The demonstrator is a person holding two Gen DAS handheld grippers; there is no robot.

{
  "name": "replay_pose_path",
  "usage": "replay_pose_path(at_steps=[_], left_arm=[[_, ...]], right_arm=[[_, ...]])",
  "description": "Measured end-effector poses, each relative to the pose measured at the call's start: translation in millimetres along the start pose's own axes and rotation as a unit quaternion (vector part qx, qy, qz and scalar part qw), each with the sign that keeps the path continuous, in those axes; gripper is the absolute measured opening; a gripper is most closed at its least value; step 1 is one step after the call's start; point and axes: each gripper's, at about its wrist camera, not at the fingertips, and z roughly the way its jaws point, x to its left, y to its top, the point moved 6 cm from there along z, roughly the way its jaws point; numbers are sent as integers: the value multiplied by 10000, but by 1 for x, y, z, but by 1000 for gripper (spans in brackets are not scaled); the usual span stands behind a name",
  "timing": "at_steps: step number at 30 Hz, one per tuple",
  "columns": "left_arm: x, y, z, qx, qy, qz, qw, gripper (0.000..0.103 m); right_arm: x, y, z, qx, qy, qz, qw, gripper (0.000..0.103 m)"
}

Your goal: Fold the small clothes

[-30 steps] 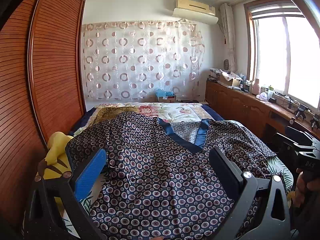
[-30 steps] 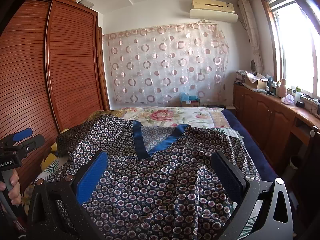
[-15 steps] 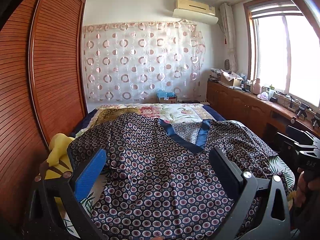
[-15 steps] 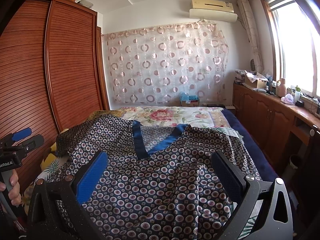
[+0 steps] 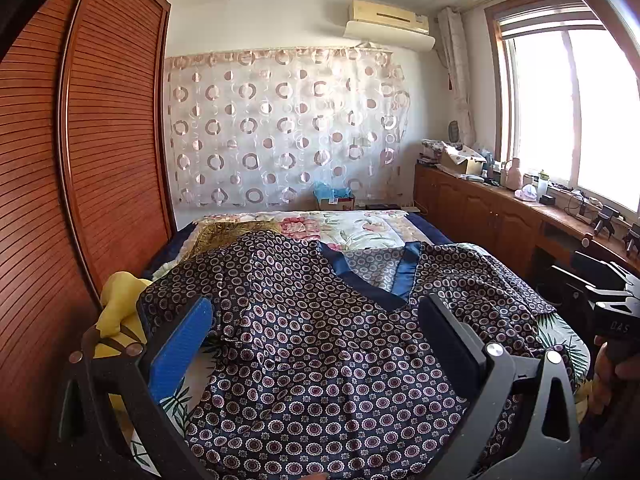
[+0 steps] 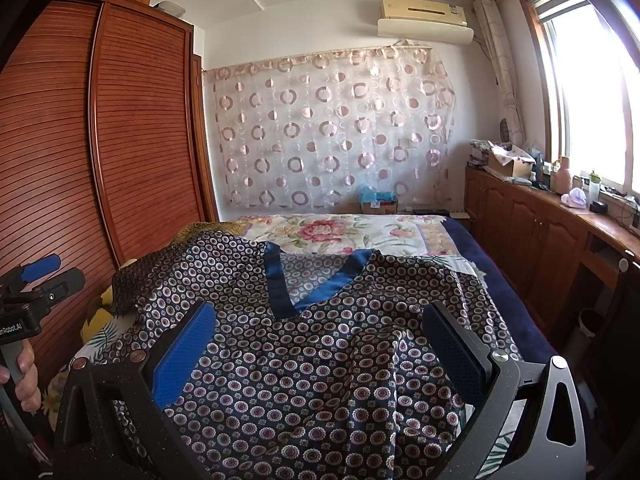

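Observation:
A dark navy top (image 5: 320, 344) (image 6: 304, 352) with small ring dots and a blue V-neck trim (image 5: 384, 280) (image 6: 304, 284) lies spread and wrinkled on the bed, neck away from me. My left gripper (image 5: 316, 320) hangs open above its left half, nothing between the pads. Over the right half my right gripper (image 6: 318, 324) is open too, holding nothing. In the left wrist view the right gripper's body (image 5: 612, 300) shows at the right edge. The left gripper's body (image 6: 32, 292) shows at the left edge of the right wrist view, held by a hand (image 6: 24, 376).
The bed (image 5: 340, 228) has a floral cover. A yellow item (image 5: 116, 304) lies at its left edge by the wooden wardrobe (image 5: 80, 160). A long wooden cabinet (image 6: 540, 232) with clutter runs under the window on the right. A bin (image 6: 588, 324) stands beside the bed.
Both views have shifted only slightly; the grippers stay open above the top and the cloth has not moved.

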Motion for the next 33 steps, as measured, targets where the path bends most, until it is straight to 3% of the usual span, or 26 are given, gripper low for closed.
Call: replay_pose_path(at_steps=[33], left_arm=[[-1,1,-3,-33,4,21,10000,103]], right_arm=[[0,2,1,-31,23,6,10000,103]])
